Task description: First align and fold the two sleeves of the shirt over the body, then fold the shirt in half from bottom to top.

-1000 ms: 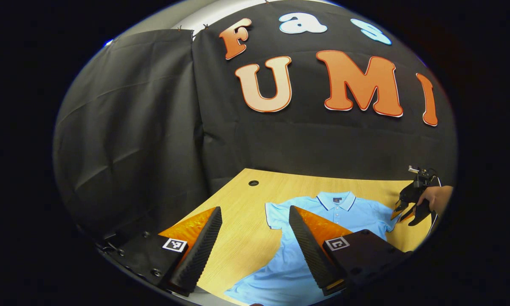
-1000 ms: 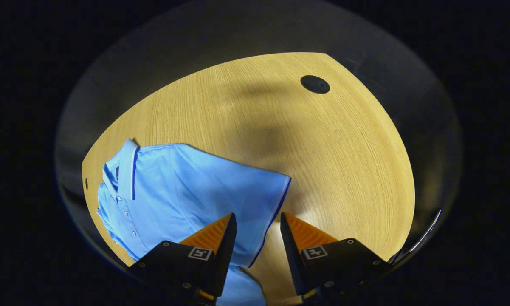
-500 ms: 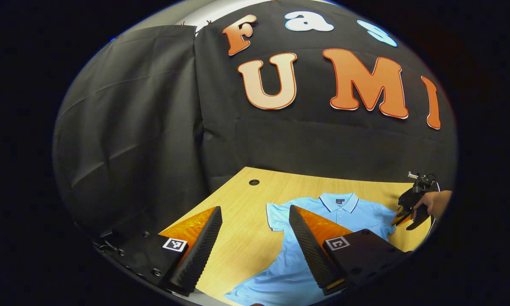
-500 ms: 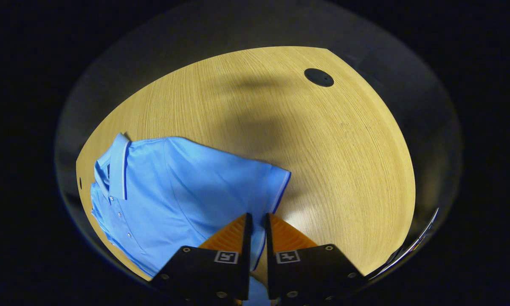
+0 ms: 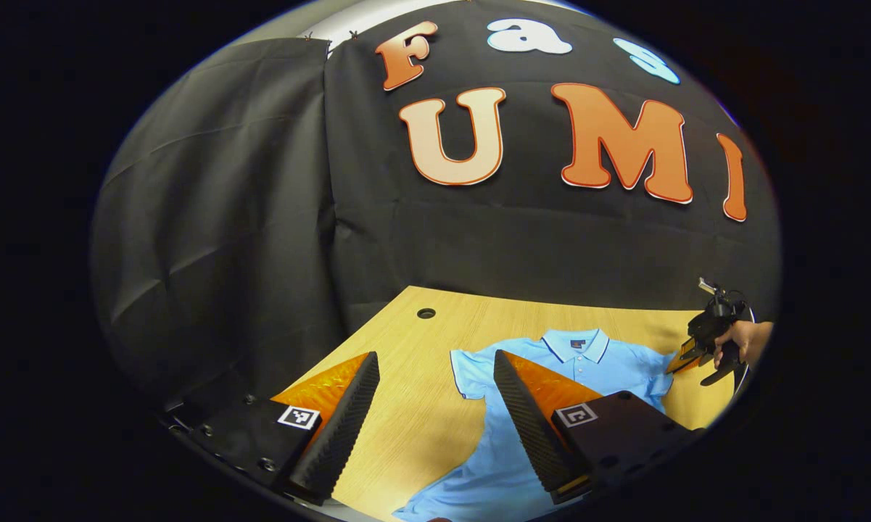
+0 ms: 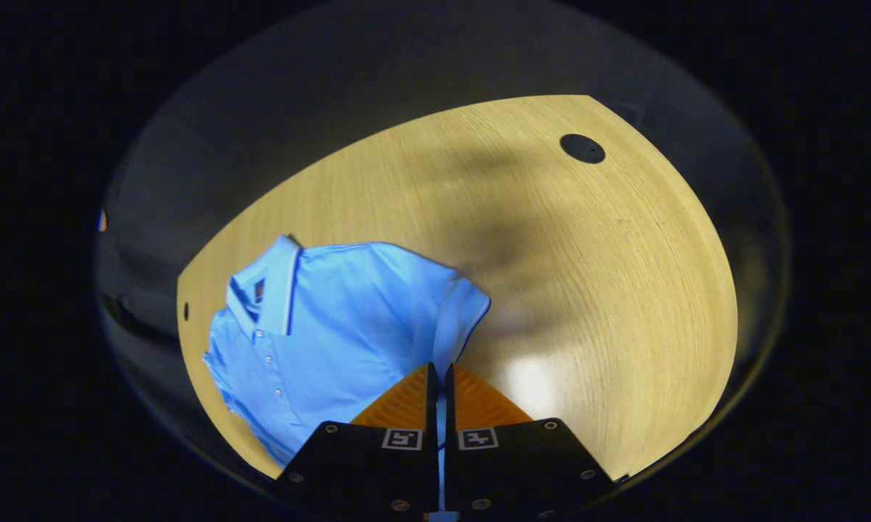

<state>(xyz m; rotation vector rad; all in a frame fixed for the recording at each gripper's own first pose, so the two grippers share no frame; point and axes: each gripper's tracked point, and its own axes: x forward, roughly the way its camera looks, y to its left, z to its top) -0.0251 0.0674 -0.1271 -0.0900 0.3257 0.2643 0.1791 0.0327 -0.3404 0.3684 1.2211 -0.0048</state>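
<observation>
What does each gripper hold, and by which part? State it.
The right gripper is shut on the shirt, pinching its sleeve at the cuff edge. The left gripper is open, holding nothing.

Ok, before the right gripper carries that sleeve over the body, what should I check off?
1. Right gripper shut on the sleeve: ok.
2. Sleeve hem caught between the fingers: ok.
3. Shirt buttons up, collar at the far side: ok.
4. Left gripper open, holding nothing: ok.
5. Table beside the sleeve bare: ok.
6. Shirt's bottom hem flat: cannot tell.
</observation>
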